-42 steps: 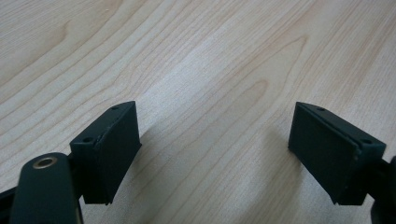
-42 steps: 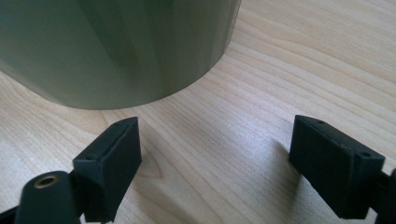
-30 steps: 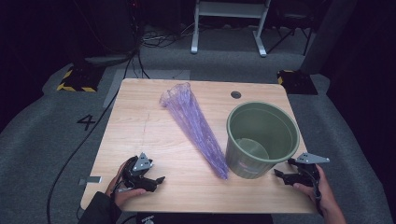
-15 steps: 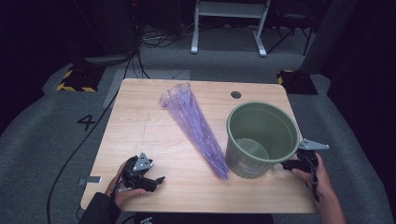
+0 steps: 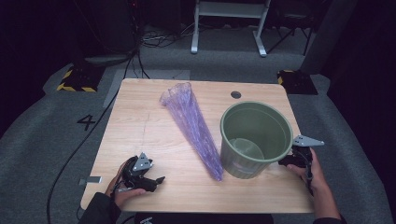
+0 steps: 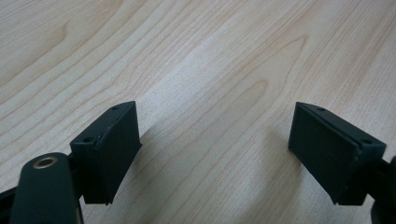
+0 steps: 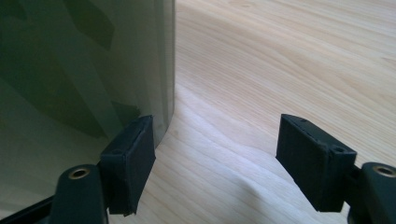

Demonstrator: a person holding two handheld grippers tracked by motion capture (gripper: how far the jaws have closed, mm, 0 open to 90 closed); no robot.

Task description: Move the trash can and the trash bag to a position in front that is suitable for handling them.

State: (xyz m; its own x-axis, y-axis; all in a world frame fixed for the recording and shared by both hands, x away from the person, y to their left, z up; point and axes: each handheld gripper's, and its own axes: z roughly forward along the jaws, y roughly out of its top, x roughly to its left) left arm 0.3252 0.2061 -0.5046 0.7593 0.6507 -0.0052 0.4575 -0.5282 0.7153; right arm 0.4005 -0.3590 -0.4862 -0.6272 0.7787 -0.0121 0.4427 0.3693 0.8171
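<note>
Right gripper [image 5: 286,161] sits low at the near right side of the green bucket [image 5: 256,137], held in the person's right hand [image 5: 316,179]. Its jaws stand apart and have just been closing somewhat; nothing lies between them. In the right gripper view, one fingertip [image 7: 130,161] is just beside the bucket wall [image 7: 84,70]; contact cannot be told. The other fingertip is over bare wood.

Bucket: upright on the wooden table [image 5: 154,121], just ahead of the right gripper and to its left. Inside, the flat pale bottom is visible, with nothing else seen in it.

Purple plastic cone wrap [image 5: 192,126]: lies flat beyond the bucket from the right gripper, its narrow tip touching or just beside the bucket's base, its wide open mouth pointing to the far side of the table. The bucket stands between the right gripper and this wrap.

Left gripper [image 5: 156,181]: rests at the near left of the table in the person's left hand [image 5: 125,186], well apart from both objects, jaws spread over bare wood [image 6: 210,70], nothing between them.

Change from the earlier frames: the right gripper has shifted in toward the bucket's side and risen slightly. Left gripper, bucket and wrap lie as before.
</note>
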